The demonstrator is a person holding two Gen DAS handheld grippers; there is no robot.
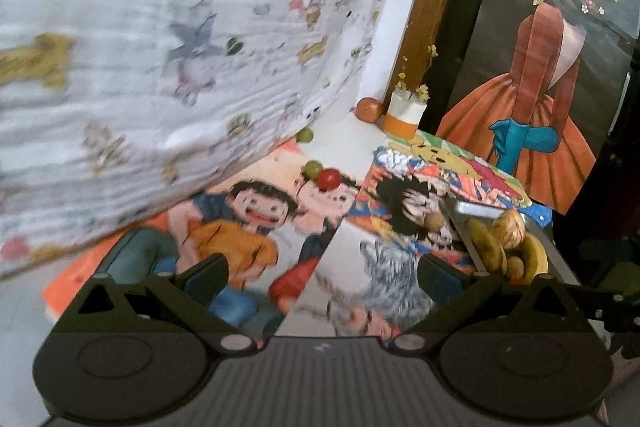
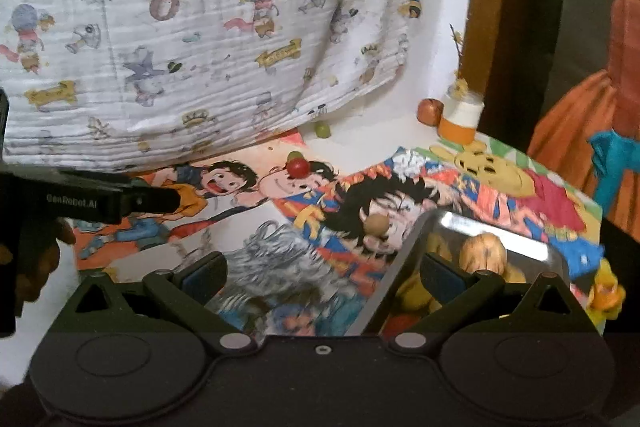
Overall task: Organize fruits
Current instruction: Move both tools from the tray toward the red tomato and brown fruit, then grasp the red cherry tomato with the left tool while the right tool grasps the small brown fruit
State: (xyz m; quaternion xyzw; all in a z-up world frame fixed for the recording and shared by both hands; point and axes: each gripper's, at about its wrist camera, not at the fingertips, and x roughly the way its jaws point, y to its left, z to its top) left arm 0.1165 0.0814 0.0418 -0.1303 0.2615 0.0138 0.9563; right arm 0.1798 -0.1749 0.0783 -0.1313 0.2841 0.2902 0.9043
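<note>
The left hand-held gripper (image 1: 322,273) has its jaws spread apart with nothing between them, positioned above the cartoon-printed mats (image 1: 256,223) that cover the counter (image 1: 340,135). The right hand-held gripper (image 2: 324,273) also has its jaws apart and empty; its right finger overlaps the metal tray (image 2: 404,259). The tray sits at the right on the mats and contains yellow bananas (image 1: 486,245) and a tan round fruit (image 1: 510,227). A small tan ball (image 2: 377,225) lies just beside the tray's left edge. Further back, a red fruit (image 2: 299,167) touches a green fruit (image 1: 313,169) on the mat. A second green fruit (image 2: 322,129) lies at the hem of the patterned cloth (image 2: 200,27). An orange fruit (image 1: 368,109) sits beside a white-and-orange jar (image 1: 404,117) at the rear.
</note>
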